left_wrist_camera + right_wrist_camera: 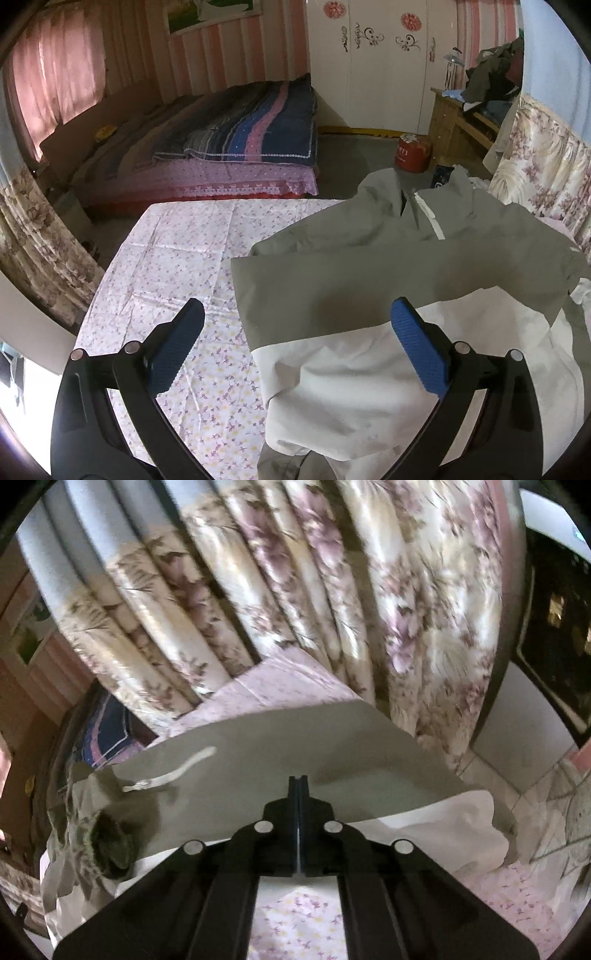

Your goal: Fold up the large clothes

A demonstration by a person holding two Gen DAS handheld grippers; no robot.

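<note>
A large grey jacket [406,266] with white lining [369,380] and a white zip lies partly folded on the floral sheet [177,266] of the table. My left gripper [295,314] is open, its blue pads [421,350] hovering over the jacket's near left edge, holding nothing. In the right wrist view my right gripper [298,781] is shut on the jacket [258,760], pinching a fold of grey cloth and lifting it off the sheet [295,915]. The white lining [443,830] hangs below the lifted edge. The jacket's hood bunches at the left.
A bed with a striped quilt [243,129] stands beyond the table. A red can [412,153] sits on the floor by a wooden desk [458,122]. Floral curtains [332,590] hang close behind the table's far side; a white wardrobe [369,66] is at the back.
</note>
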